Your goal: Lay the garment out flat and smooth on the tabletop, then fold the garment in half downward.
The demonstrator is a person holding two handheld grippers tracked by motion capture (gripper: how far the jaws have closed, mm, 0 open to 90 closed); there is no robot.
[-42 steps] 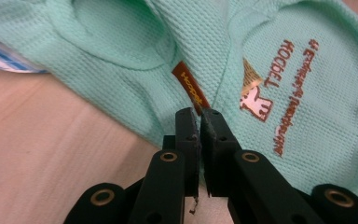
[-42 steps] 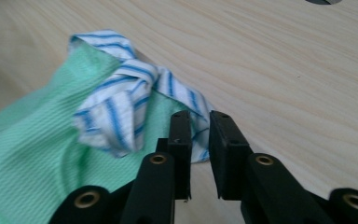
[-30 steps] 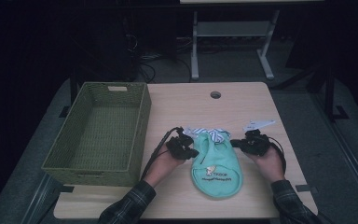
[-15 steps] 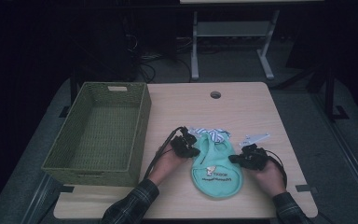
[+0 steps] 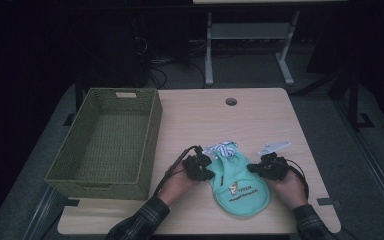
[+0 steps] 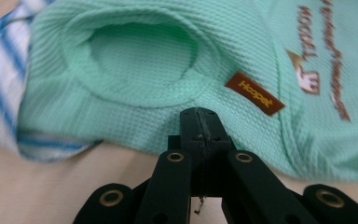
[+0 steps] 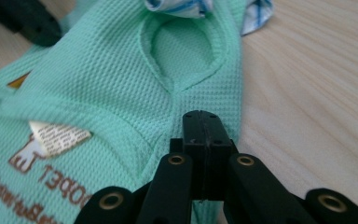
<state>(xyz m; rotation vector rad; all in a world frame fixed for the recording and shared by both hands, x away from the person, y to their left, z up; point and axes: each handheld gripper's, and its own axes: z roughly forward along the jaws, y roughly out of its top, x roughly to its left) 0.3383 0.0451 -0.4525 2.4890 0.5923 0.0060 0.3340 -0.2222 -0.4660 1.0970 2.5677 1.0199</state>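
left hand-held gripper [image 6: 199,122]: jaws pressed together, tips sitting at the garment's edge just under one armhole; cannot tell whether fabric is pinched or the tips are only pressing on it
right hand-held gripper [image 7: 202,125]: jaws also pressed together, sitting at the opposite edge below the other armhole; same doubt about a pinch
why held so: one gripper on each side seam, likely pinning or taking both edges at once to spread, fold or lift the piece evenly
pet shirt [image 5: 240,181]: lying flat on the near middle of the table [image 5: 260,115], mint green waffle knit, brown woven label [image 6: 254,93], printed chest logo, blue-white striped trim at the far end
white tag [image 5: 274,147]: lying just beyond the right gripper
woven basket [image 5: 107,142]: sitting empty at the left, apart from the shirt, probably the drop-off spot
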